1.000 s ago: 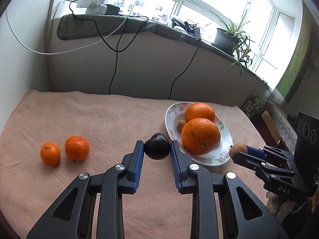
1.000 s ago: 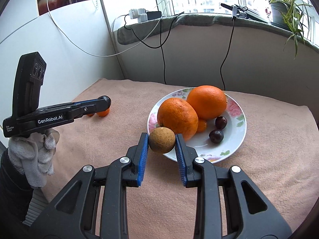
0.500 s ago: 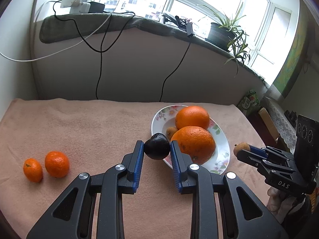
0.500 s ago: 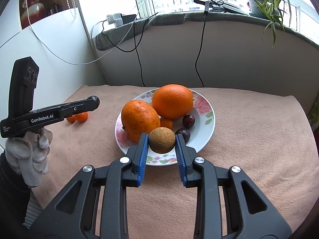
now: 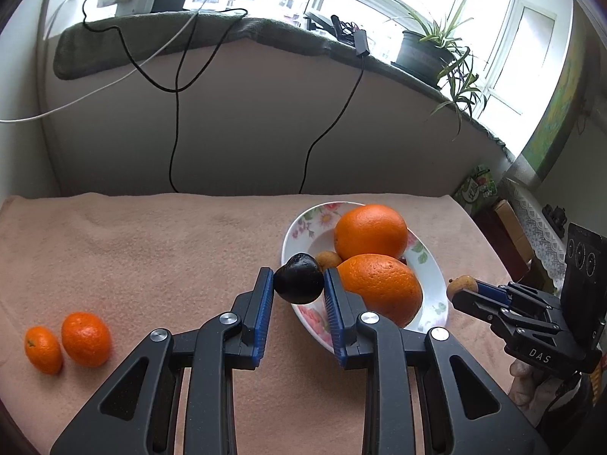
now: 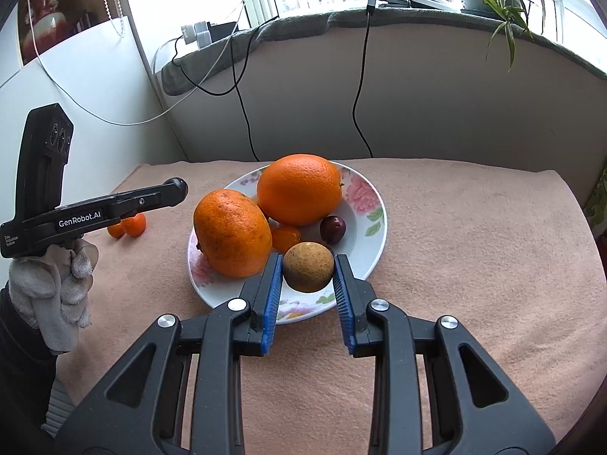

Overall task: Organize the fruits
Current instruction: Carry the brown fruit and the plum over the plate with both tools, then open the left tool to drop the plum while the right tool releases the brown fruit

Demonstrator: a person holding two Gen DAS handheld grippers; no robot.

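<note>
Pink towel-like cloth (image 5: 159,250) covering the table, meeting a grey wall under a windowsill with cables (image 5: 174,87) hanging down and a potted plant (image 5: 428,53) sitting on the sill.

Floral plate (image 6: 364,204) lying on the cloth, carrying two big oranges: one (image 6: 299,189) toward the plate's window side, one (image 6: 232,233) at the plate's left edge. Small orange fruit (image 6: 286,238) tucked between the oranges on the plate, dark cherry (image 6: 332,228) lying on the plate just right of it.

Left gripper (image 5: 298,280) clamping a dark purple-black fruit (image 5: 298,278) between blue pads (image 5: 265,316), fingers narrowed onto it, both pads touching; hanging just over the plate's near-left rim, beside the nearer big orange.

Right gripper (image 6: 308,273) pinching a brown round fruit (image 6: 308,272), pads pressing both sides, partly closed; holding it over the plate's near rim, just in front of the cherry. Cannot tell whether fruit touching the plate.

Two mandarins (image 5: 86,339) (image 5: 43,349) sitting on the cloth well left of the plate, touching or nearly touching each other.

Gloved hand (image 6: 53,284) gripping the left tool handle, left of the plate.
</note>
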